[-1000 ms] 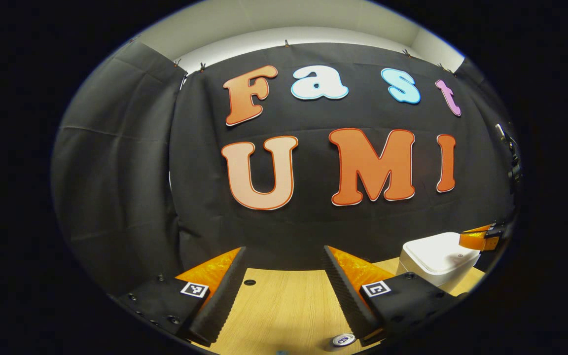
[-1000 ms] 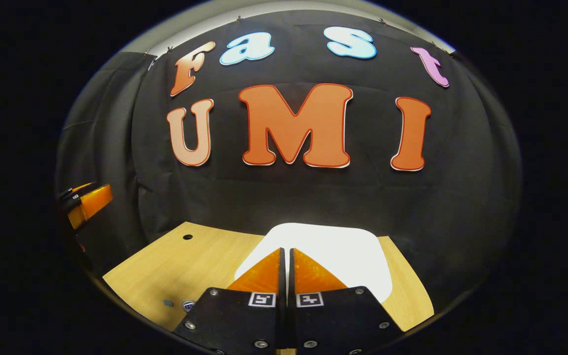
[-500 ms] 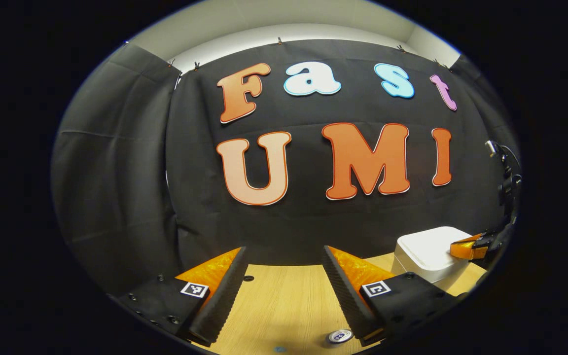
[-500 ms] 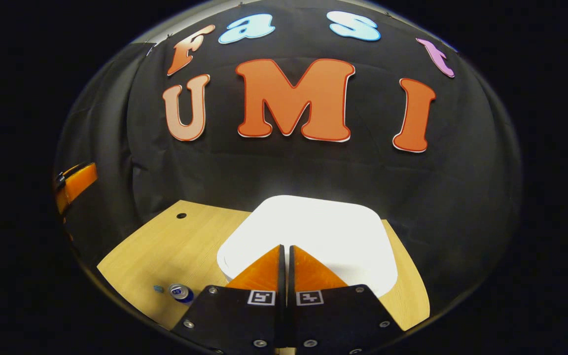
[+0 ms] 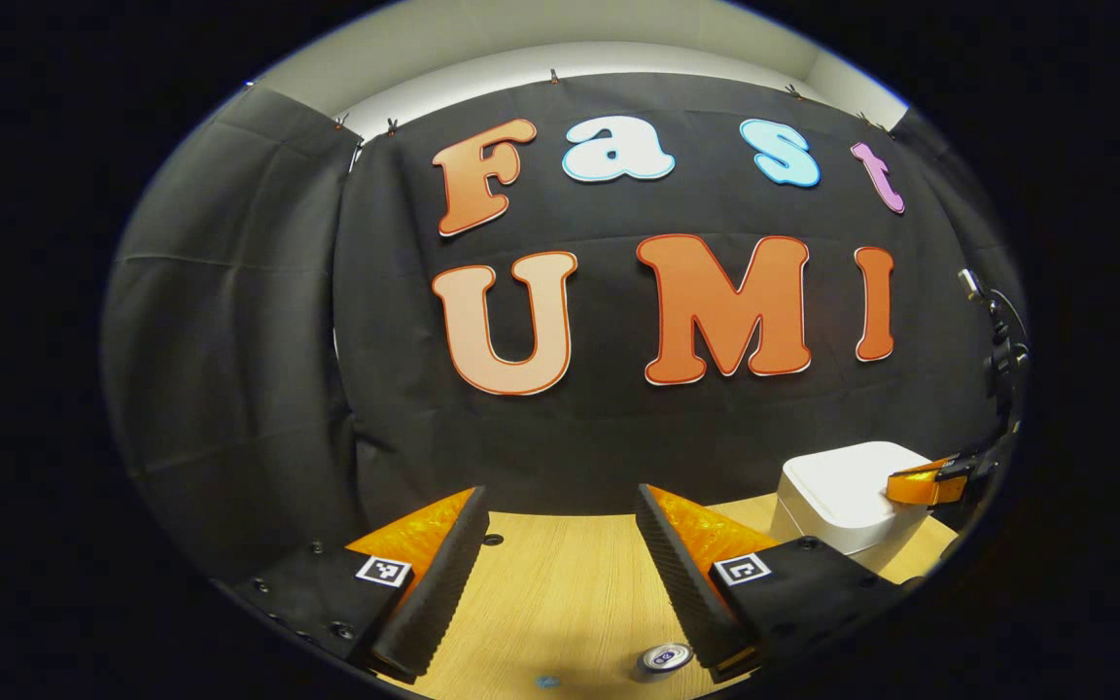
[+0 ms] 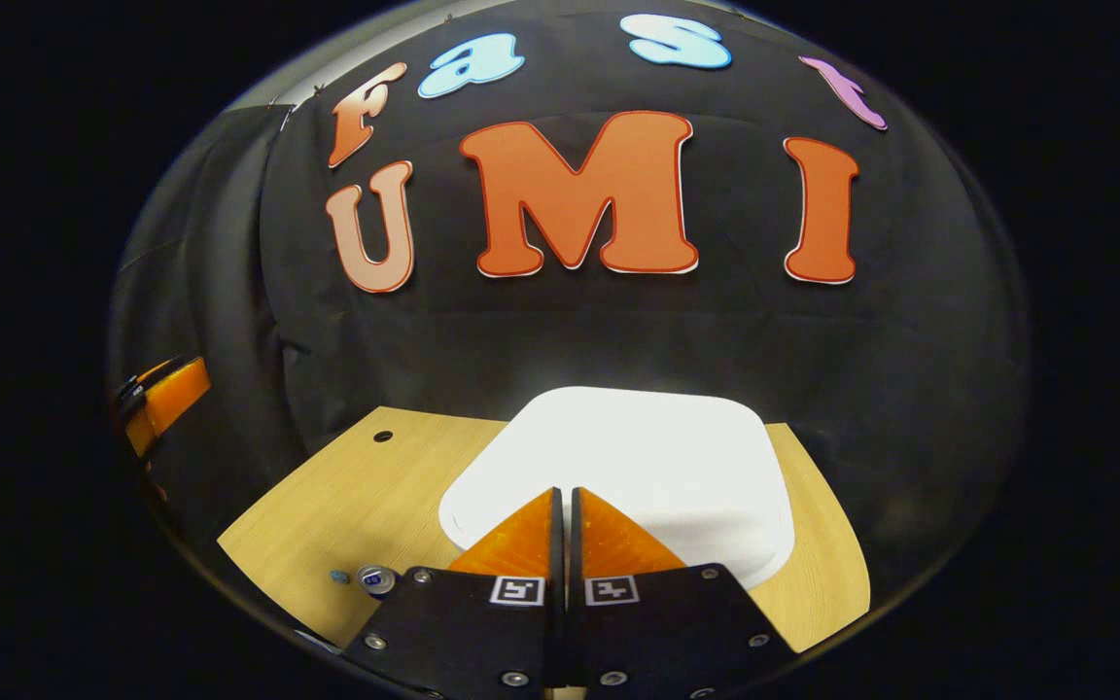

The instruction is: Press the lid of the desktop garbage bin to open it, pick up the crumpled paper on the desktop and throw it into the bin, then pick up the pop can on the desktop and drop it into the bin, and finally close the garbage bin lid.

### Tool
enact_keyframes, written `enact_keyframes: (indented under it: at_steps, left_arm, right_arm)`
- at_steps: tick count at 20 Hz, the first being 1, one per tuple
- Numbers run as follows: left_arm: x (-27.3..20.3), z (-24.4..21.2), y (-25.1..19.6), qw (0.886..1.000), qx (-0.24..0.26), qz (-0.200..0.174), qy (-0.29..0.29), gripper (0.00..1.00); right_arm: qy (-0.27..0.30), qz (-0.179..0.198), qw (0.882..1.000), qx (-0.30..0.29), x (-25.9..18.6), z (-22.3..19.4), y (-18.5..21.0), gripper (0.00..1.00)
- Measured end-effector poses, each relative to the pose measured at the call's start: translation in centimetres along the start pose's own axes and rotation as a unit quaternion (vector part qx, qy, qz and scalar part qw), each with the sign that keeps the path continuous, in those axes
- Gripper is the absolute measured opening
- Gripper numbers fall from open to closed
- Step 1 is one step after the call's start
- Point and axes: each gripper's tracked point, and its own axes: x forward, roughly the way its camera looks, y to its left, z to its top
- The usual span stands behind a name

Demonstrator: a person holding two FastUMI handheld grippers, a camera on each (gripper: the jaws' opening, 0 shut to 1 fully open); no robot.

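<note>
I have the right claw (image 6: 565, 501) pressed together, its tips over the near edge of the white bin lid (image 6: 638, 447); I judge this the lid-press step, the lid looking closed. The left claw (image 5: 560, 544) waits spread and empty above the surface (image 5: 560, 583), the pop can (image 5: 662, 659) just below. Next comes a firm downward push, then release.

We see a light wooden tabletop (image 5: 560, 583) with a small round dark hole (image 5: 493, 539) near its back edge. A tiny blue speck (image 5: 547, 682) lies on the wood close to us. Black cloth (image 5: 229, 321) hangs behind the table, clipped beneath a pale wall (image 5: 560, 39).
</note>
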Motion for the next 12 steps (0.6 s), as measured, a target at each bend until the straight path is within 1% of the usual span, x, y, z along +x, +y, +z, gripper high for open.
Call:
enact_keyframes:
  at_steps: [3,5,7,8,9,11,12]
  left_arm:
    - [-0.2,-0.4,-0.6,1.0,-0.002,0.0,0.005,0.97]
    - [-0.3,-0.5,-1.2,1.0,0.0,0.001,0.007,0.99]
    - [-0.6,-0.6,-1.7,1.0,0.001,0.002,0.01,0.97]
    - [-0.7,-0.7,-2.0,1.0,0.001,0.004,0.011,0.99]
    - [-0.8,-0.9,-2.2,1.0,0.002,0.005,0.013,0.99]
    - [-1.4,-1.3,-2.6,1.0,0.006,0.01,0.018,0.99]
    - [-1.7,-1.6,-2.8,1.0,0.008,0.011,0.022,0.99]
  right_arm:
    - [-0.017,-0.009,1.0,-0.002,-0.3,0.4,-0.2,0.01]
    - [-0.032,-0.014,0.999,-0.015,-0.6,1.0,-0.5,0.01]
    - [-0.016,-0.022,0.999,-0.035,-0.2,0.2,-1.5,0.01]
    - [-0.004,-0.017,0.999,-0.036,-0.3,-0.2,-1.7,0.01]
    - [-0.011,-0.013,0.999,-0.029,-0.5,0.5,-1.7,0.01]
    - [0.004,0.0,1.0,-0.026,-0.2,0.3,-1.5,0.01]
    - [0.019,0.009,1.0,-0.021,0.0,-0.4,-1.5,0.01]
